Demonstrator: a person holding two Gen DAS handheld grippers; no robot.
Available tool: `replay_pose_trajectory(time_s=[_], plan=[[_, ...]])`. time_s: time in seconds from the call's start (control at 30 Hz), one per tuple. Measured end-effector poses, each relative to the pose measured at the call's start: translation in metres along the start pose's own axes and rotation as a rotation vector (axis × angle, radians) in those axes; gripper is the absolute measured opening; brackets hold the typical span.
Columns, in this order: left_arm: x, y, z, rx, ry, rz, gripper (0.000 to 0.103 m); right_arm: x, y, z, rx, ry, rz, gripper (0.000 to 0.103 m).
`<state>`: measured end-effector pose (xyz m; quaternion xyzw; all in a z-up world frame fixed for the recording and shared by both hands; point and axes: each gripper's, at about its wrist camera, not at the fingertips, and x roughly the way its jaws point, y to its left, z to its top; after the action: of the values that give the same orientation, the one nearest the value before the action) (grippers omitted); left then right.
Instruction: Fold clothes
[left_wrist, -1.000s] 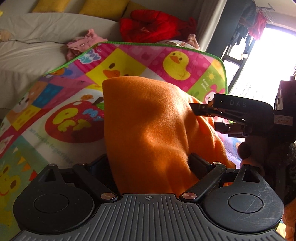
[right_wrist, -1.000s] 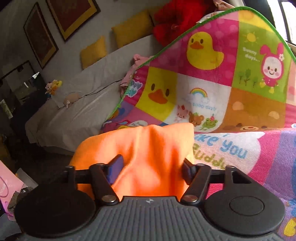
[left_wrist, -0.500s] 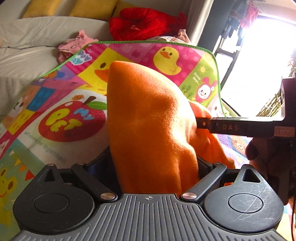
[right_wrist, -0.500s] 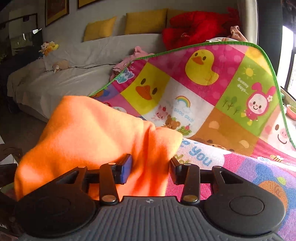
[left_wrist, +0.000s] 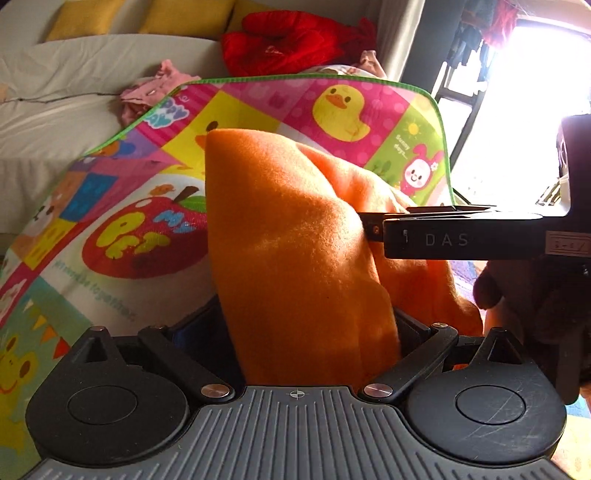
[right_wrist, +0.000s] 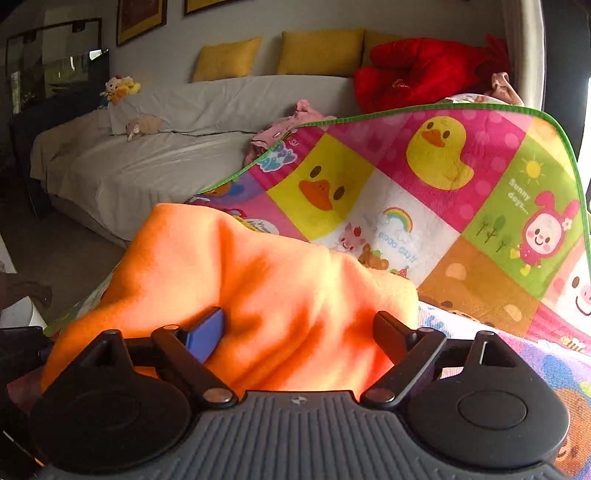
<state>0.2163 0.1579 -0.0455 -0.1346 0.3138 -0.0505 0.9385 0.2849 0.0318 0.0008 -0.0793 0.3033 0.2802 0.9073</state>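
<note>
One large play mat (right_wrist: 461, 206) with ducks and a rabbit covers the work surface, and everything here is placed relative to it. Behind the mat's far green edge stands a grey sofa (right_wrist: 177, 147) with yellow cushions (right_wrist: 321, 51) and a red garment (right_wrist: 417, 74). On the near part of the mat lies the orange fleece garment (left_wrist: 295, 258), bunched up in a high mound.

The left gripper (left_wrist: 306, 332) has its fingers spread wide with the fleece filling the space between them; whether the pads really press the cloth I cannot tell, because the fabric hides them. The right gripper (right_wrist: 299, 328) is opening its fingers, and the fleece lies loose between them, not pinched.

The step in hand seems to be laying down a fold. To do it well, both grippers should let the cloth settle flat on the mat first, then back out low and straight, so no fingers drag the fresh fold open.
</note>
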Motion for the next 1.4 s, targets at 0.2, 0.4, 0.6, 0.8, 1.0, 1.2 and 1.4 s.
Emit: replay_pose_trajectory(time_s=[0.2, 0.4, 0.6, 0.8, 1.0, 1.2, 1.4], plan=[[-0.001, 0.0, 0.0, 0.0, -0.001, -0.004, 0.101, -0.028, -0.016, -0.015, 0.013, -0.017, -0.04, 0.088], [-0.007, 0.003, 0.003, -0.03, -0.025, -0.041, 0.1, -0.02, -0.028, -0.039, 0.028, 0.052, -0.076, 0.091], [-0.008, 0.011, 0.005, -0.069, -0.04, -0.028, 0.101, -0.021, -0.026, -0.046, 0.019, 0.023, -0.084, 0.094], [0.001, 0.002, 0.001, 0.003, -0.023, 0.021, 0.103, -0.034, -0.028, -0.057, 0.07, 0.007, -0.045, 0.094], [0.002, 0.004, 0.0, -0.01, -0.018, 0.021, 0.103, -0.052, -0.027, -0.074, 0.029, 0.021, 0.017, 0.098], [0.004, 0.001, -0.001, 0.004, -0.016, 0.028, 0.103, -0.043, -0.023, -0.074, -0.013, 0.035, -0.024, 0.103], [0.003, -0.002, -0.002, -0.012, -0.013, 0.054, 0.103, -0.045, -0.02, -0.076, -0.023, 0.024, -0.052, 0.103]])
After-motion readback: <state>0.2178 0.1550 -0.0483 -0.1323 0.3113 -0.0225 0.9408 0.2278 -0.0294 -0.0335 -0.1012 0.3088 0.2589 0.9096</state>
